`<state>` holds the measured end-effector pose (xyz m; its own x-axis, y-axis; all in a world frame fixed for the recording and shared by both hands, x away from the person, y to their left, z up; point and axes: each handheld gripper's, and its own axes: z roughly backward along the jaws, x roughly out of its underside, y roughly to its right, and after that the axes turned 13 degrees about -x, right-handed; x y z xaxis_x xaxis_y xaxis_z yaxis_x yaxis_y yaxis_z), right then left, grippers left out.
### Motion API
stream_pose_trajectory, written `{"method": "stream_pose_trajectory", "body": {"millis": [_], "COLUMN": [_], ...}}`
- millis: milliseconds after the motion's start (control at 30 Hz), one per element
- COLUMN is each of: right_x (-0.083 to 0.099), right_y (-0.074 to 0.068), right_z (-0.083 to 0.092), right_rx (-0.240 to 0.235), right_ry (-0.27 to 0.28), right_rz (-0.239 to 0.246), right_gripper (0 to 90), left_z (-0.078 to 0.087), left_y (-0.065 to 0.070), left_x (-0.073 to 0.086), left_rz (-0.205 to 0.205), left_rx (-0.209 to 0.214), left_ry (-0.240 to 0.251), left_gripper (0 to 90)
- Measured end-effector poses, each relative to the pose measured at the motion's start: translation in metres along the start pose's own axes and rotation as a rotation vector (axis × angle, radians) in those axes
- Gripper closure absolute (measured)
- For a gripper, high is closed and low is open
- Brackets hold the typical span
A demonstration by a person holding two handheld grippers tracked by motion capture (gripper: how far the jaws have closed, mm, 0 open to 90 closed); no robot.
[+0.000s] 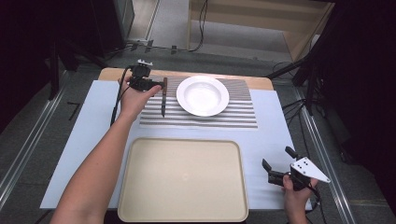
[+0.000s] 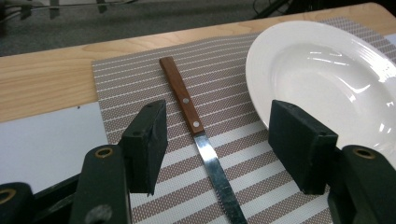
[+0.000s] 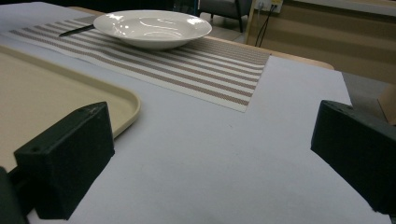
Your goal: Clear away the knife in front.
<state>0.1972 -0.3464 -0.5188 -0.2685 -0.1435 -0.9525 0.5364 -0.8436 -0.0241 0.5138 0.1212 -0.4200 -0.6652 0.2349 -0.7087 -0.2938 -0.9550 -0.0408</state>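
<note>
We see the left gripper [image 2: 217,140] poised over a knife [image 2: 196,133] that lies on the striped placemat [image 2: 140,74] near the table's far edge, just beside the white plate [image 2: 327,70]. Its jaws stand half apart, straddling the junction of wooden handle and steel blade, not yet pressing. We judge the knife light, stiff and thin; its polished blade looks slippery, so the riveted handle offers the surer hold. The right gripper [image 1: 279,164] rests wide open near the table's near right corner, beside the beige tray [image 1: 140,154].
</note>
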Motion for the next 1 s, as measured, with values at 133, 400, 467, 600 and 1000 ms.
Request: {"method": "stream_pose_trajectory", "body": {"millis": [133, 400, 467, 600, 1000], "right_x": [0.0, 0.0, 0.0, 0.0, 0.0], "right_y": [0.0, 0.0, 0.0, 0.0, 0.001], "right_z": [0.0, 0.0, 0.0, 0.0, -0.001], "right_rx": [-0.001, -0.004, -0.006, -0.008, -0.012], "right_ry": [-0.001, 0.001, 0.002, 0.004, 0.007], "right_rz": [-0.002, -0.002, -0.001, 0.001, -0.003], "right_gripper": [0.0, 0.0, 0.0, 0.0, 0.0], "left_z": [-0.013, -0.041, -0.047, -0.059, -0.085], "left_y": [0.0, 0.0, 0.001, 0.004, 0.018], "left_x": [-0.008, -0.023, -0.024, -0.026, -0.023], "left_rz": [0.01, 0.048, 0.05, 0.078, 0.098], "left_rx": [-0.012, -0.026, -0.033, -0.034, -0.074], "left_ry": [-0.072, -0.223, -0.253, -0.32, -0.397], "left_gripper": [37.9, 42.7, 45.2, 52.1, 64.8]}}
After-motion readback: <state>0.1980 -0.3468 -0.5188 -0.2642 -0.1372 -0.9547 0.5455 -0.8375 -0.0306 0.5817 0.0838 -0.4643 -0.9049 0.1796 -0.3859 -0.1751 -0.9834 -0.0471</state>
